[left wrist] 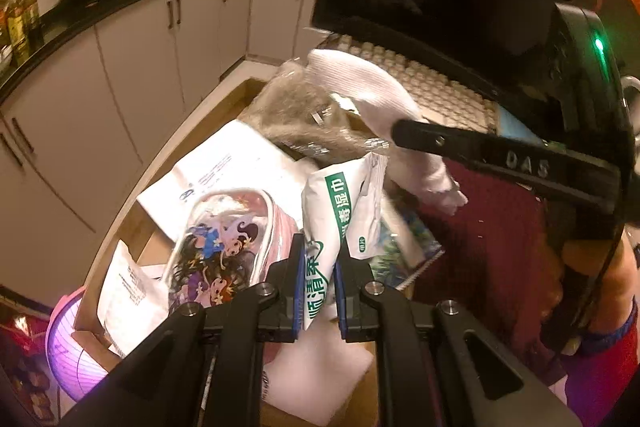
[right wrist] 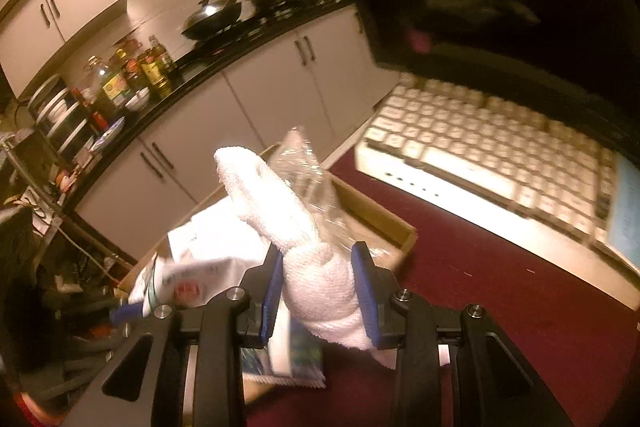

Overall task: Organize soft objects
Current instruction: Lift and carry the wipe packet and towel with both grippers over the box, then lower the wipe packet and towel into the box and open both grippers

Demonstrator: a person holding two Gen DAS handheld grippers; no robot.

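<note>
White towel [right wrist: 316,267] pinched between right fingers [right wrist: 362,279], above cardboard box [right wrist: 384,223].

White towel [right wrist: 316,267]; white packet [left wrist: 340,215] with green print; pink pouch [left wrist: 224,243] with cartoon figures; maroon tablecloth [right wrist: 500,299]; cream keyboard [right wrist: 500,147]; blue gripper pads [right wrist: 362,283].

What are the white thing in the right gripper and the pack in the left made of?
White sock: looped terry-like knit, matte, probably cotton; it bunches between the right gripper pads. Tissue pack in the left gripper: thin printed plastic film, slightly glossy, creased.
</note>
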